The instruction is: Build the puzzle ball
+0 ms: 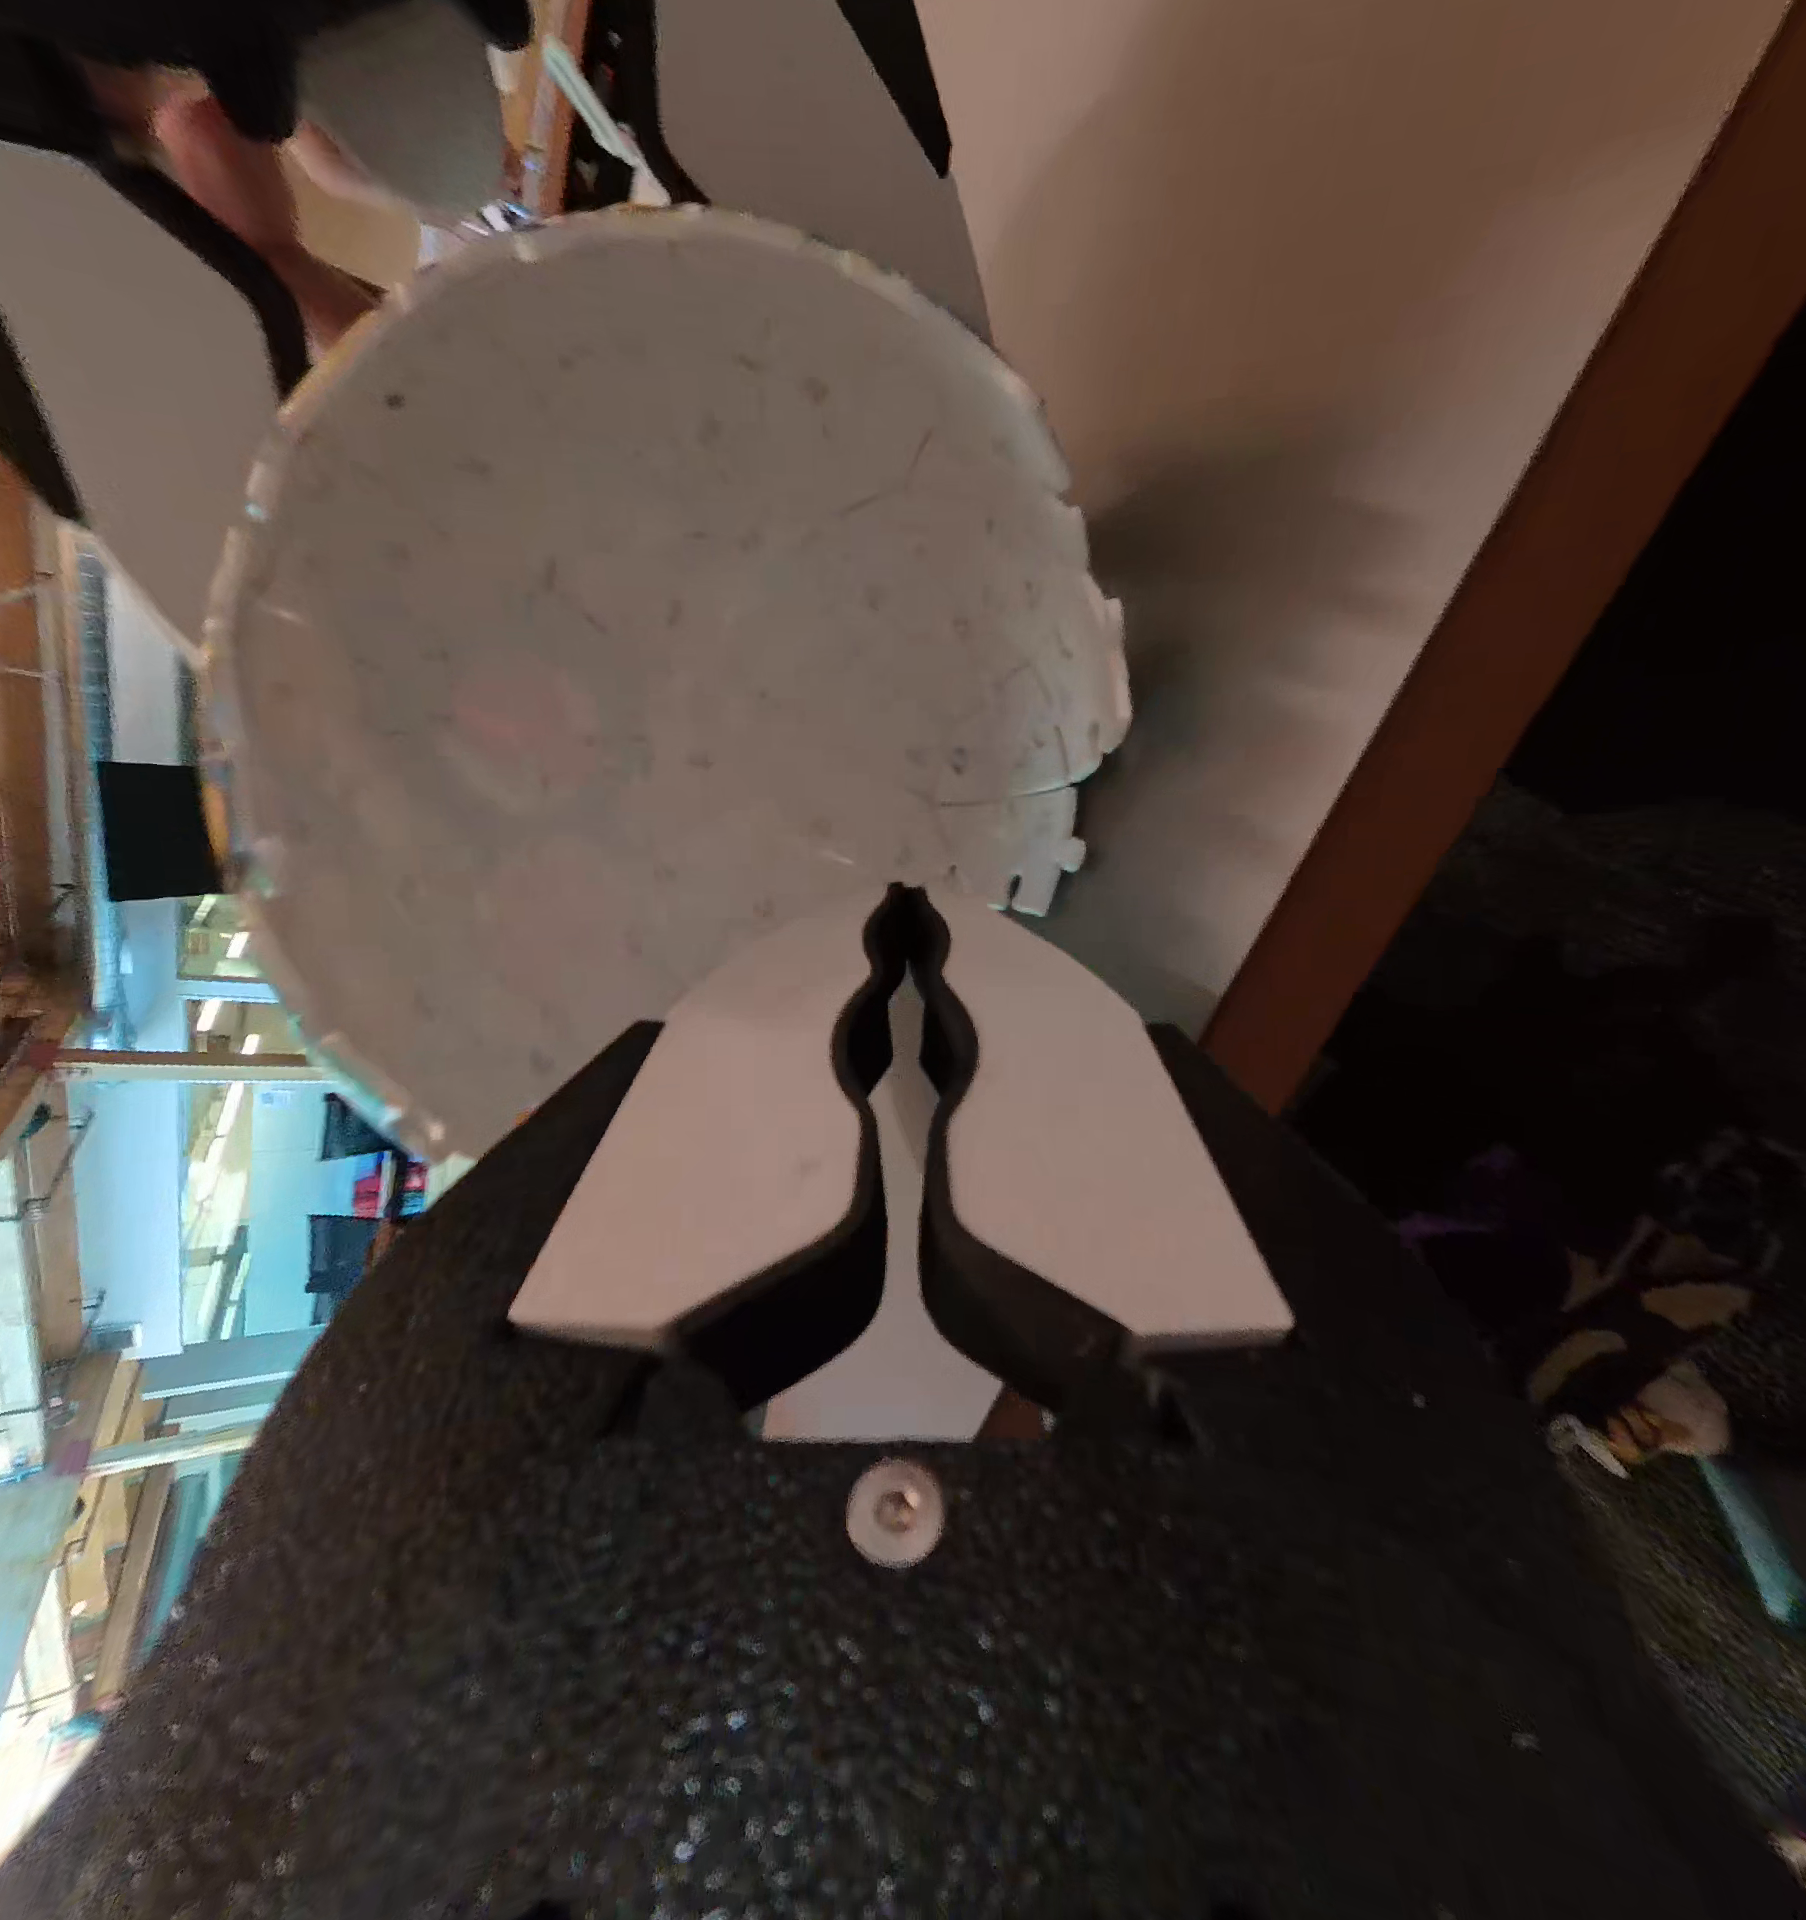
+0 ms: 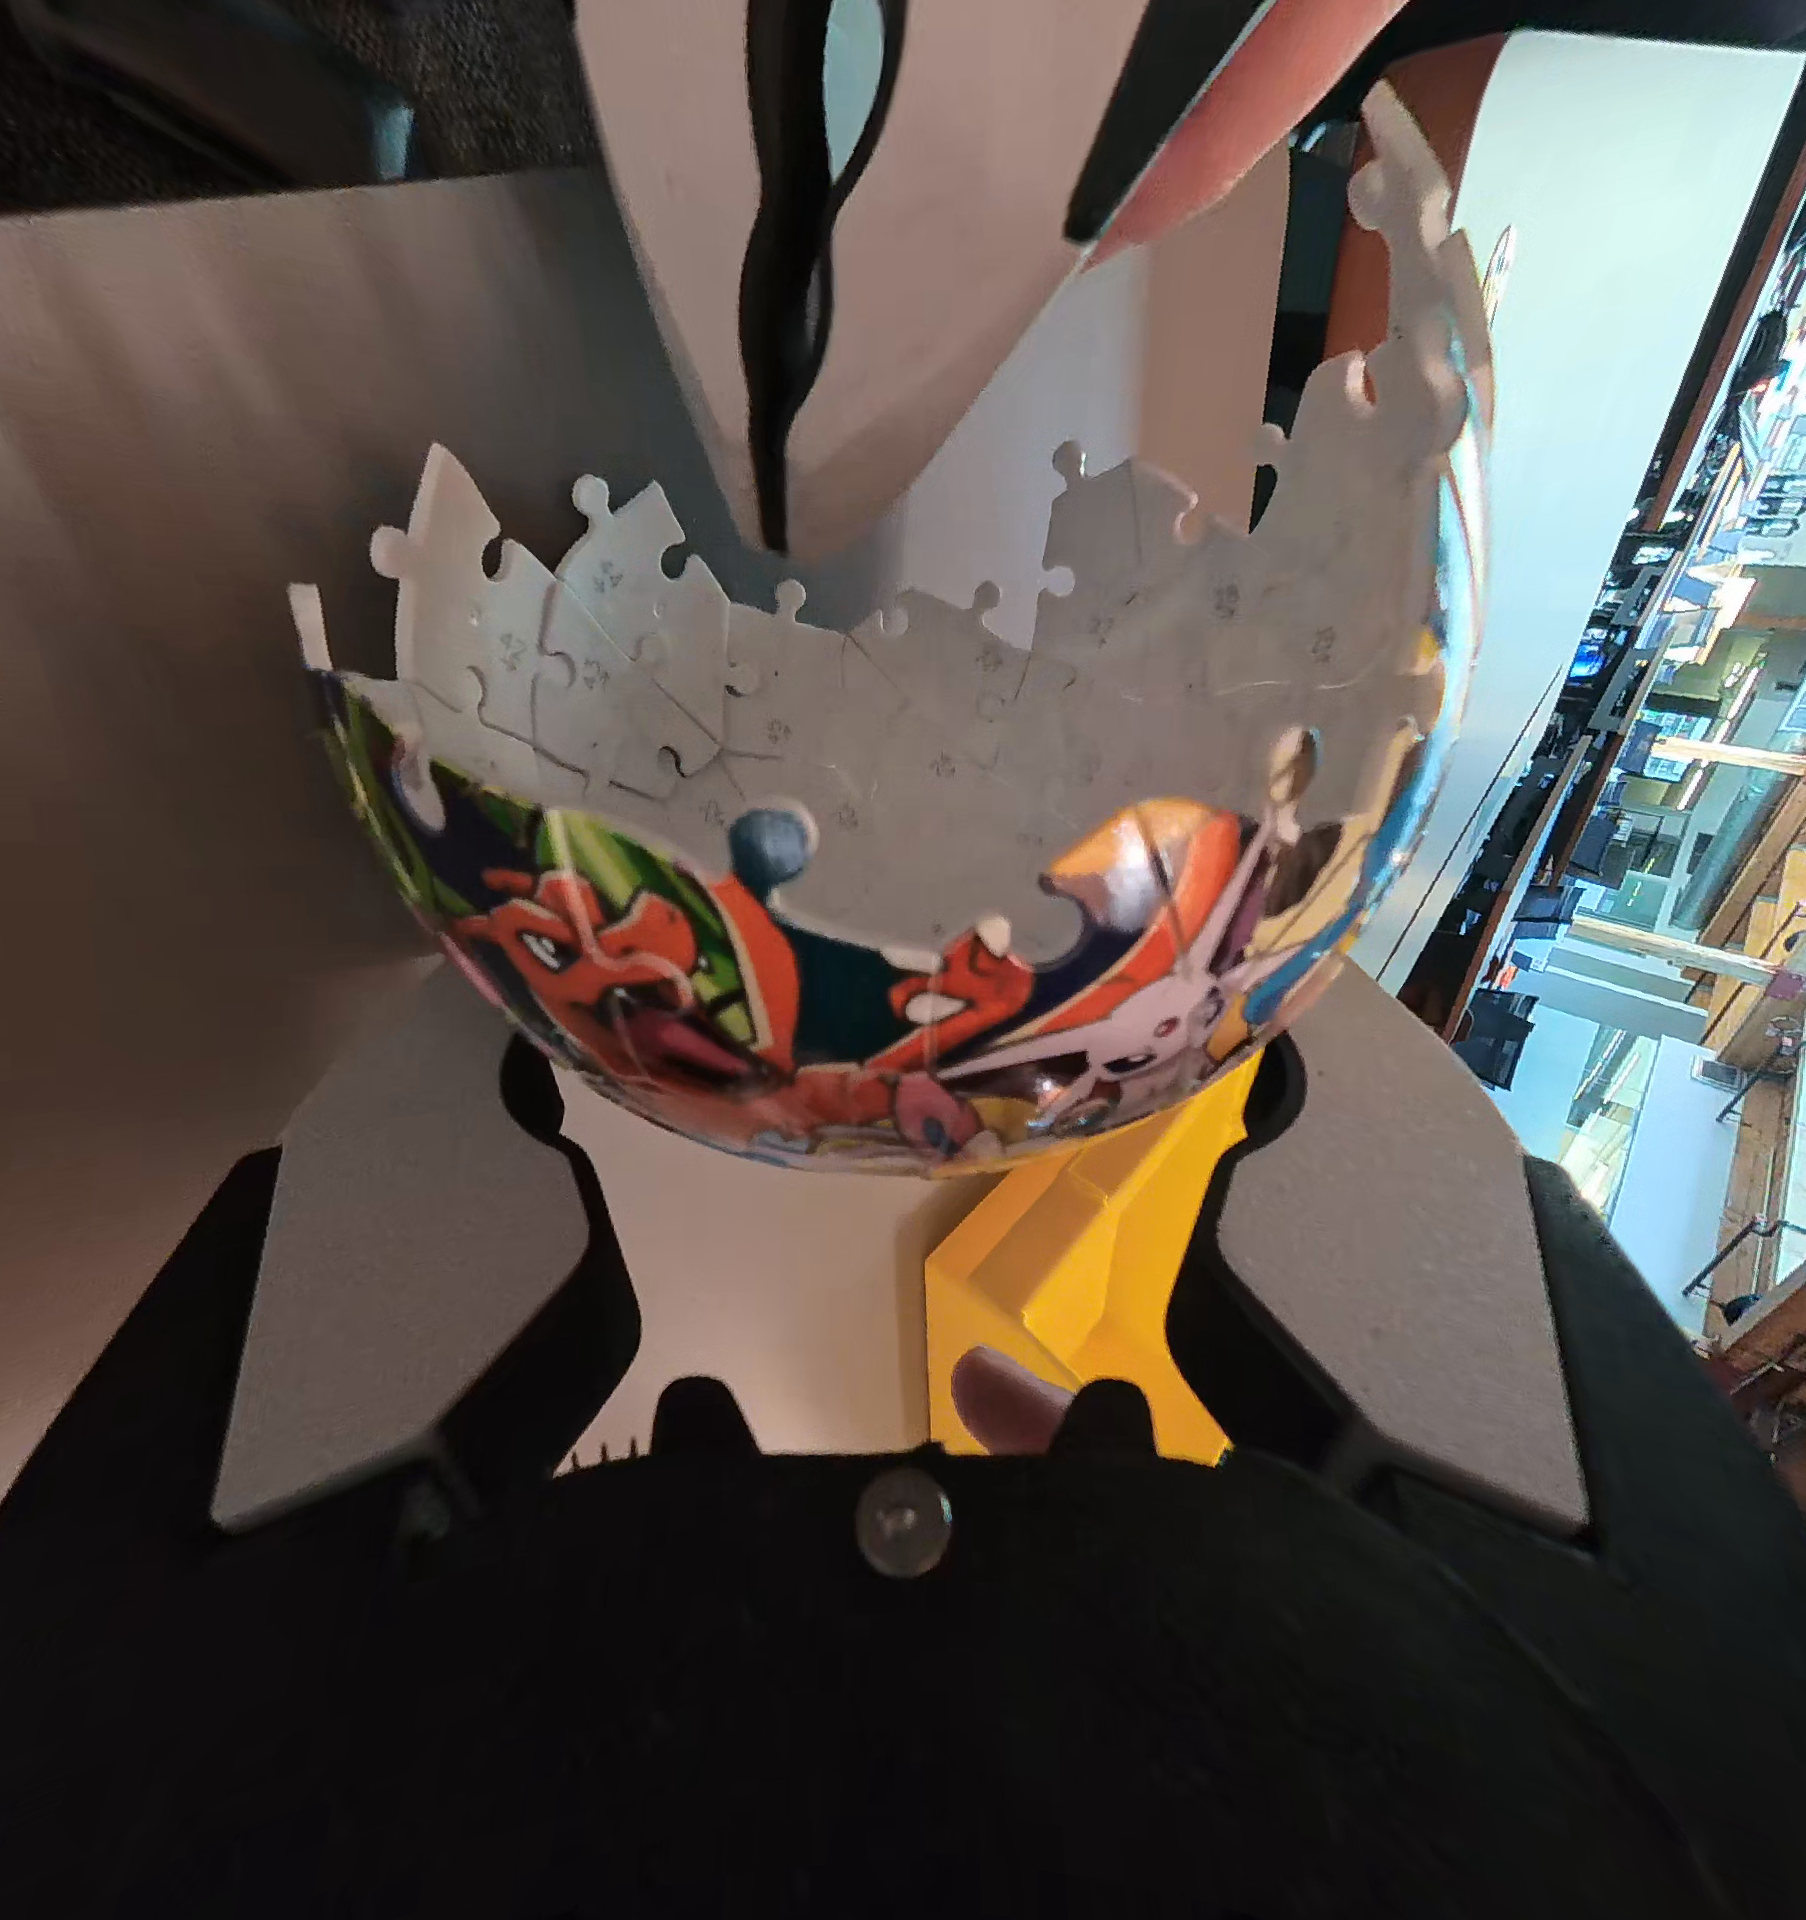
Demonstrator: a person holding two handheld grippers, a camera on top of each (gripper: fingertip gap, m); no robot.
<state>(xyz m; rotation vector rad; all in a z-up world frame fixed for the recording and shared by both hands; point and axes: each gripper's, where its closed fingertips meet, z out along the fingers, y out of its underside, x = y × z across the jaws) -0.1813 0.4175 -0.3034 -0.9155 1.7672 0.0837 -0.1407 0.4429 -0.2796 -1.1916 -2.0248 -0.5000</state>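
Ball [image 2: 878, 831]: roughly half built, an open bowl of interlocked curved pieces, printed colour outside, plain white inside, jagged tabbed rim. It is held up in the air between my two grippers, above the white table [image 2: 99, 520].

Handling, my judgement: light, thin-walled, stiff piece by piece but weak at the seams. A squeeze across the bowl would likely pop joints. The glossy outside looks slippery. Best hold is a pinch on the rim wall, pads flat on inner and outer faces, away from loose tabs.

Left gripper [image 1: 904, 899]: jaws pressed nearly together, pinching the ball's rim edge at the very tips. In the left wrist view the white inner face fills the frame, slightly blurred. The camera is rolled well over, so the table edge runs diagonally.

Right gripper [image 2: 904, 1039]: jaws spread wide, the ball's coloured underside sitting in the gap between the fingers. I cannot tell whether the pads touch the shell. A yellow block [image 2: 1075, 1288] shows behind the ball, between the jaws. In the right wrist view the left gripper reaches in from above, to the far rim.

Next piece: none in view.
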